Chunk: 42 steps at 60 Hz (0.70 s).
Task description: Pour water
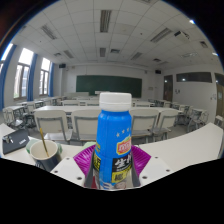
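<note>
Classroom, rows of desks, green chalkboard; white table [190, 150] in foreground. Gripper [114, 160] clamped on blue bottle [114, 140], both pads pressing its sides. Bottle upright, white cap on, printed label. Cup [44, 153] just left, near table's front edge. Judged: carry stage; uncapping, then tilting over cup remain.

Tabletop [190, 150]: white, smooth, curved near edge. On it: one open paper cup [44, 152] with stick inside, standing upright; dark flat object [14, 140] beside the cup, identity unclear.
</note>
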{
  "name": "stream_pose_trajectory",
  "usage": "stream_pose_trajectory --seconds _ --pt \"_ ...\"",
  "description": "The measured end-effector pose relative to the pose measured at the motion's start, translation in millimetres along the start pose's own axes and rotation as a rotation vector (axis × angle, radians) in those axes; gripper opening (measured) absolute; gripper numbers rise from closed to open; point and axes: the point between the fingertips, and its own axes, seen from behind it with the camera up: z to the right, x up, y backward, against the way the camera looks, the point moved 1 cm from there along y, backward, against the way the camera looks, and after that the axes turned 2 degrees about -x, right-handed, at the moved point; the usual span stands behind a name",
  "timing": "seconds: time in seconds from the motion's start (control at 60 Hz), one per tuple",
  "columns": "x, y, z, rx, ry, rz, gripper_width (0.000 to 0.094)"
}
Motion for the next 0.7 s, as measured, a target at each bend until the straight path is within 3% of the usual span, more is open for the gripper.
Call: stream_pose_trajectory --seconds 0.05,0.083,0.117,0.267,0.433,0.55,0.7 --pt "-2 8 4 0.006 0.008 -0.039 0.0645" --pt "-9 11 3 0.004 0.012 -0.062 0.0798" --pt "-9 21 9 0.007 0.012 -0.073 0.0866" --pt "0 81 15 -0.002 0.009 -0.038 0.0849" --pt "-6 181 -7 0.105 -0.042 -0.014 0.0848" --pt "-36 229 -42 0.175 -0.087 -0.041 0.0847" --pt "-58 261 -66 0.194 -0.064 -0.041 0.0848"
